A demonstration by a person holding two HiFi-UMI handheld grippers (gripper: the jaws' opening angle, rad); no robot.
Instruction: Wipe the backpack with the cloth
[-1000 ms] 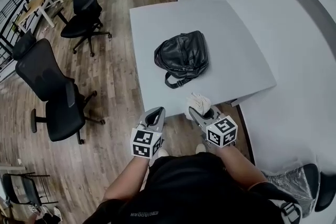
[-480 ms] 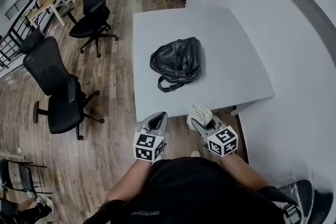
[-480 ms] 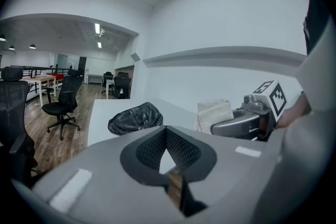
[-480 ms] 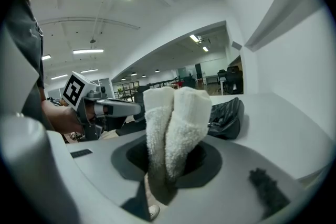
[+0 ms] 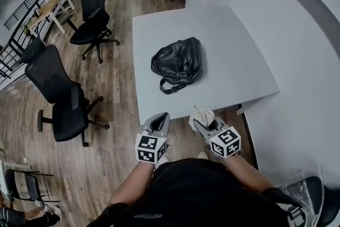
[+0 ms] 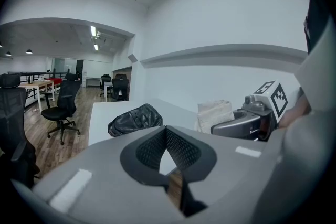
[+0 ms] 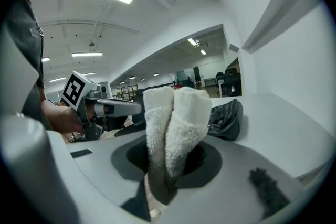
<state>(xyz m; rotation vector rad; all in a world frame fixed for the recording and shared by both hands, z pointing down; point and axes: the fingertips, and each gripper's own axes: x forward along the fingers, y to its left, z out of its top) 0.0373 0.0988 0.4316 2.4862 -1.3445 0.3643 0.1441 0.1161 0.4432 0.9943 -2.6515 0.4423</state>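
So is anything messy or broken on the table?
Nothing looks wrong. The black backpack lies slumped on the white table, with no damage showing. The right gripper pinches the folded white cloth in its jaws; the left gripper is shut and empty.

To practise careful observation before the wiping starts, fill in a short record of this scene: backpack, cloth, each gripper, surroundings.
backpack: black, lying on the grey table, no gripper on it
cloth: white, folded, sticking up from the right gripper's jaws
right gripper: shut on the cloth, near the table's front edge, apart from the backpack
left gripper: jaws together, nothing between them, beside the right gripper
surroundings: black office chairs on a wooden floor left of the table
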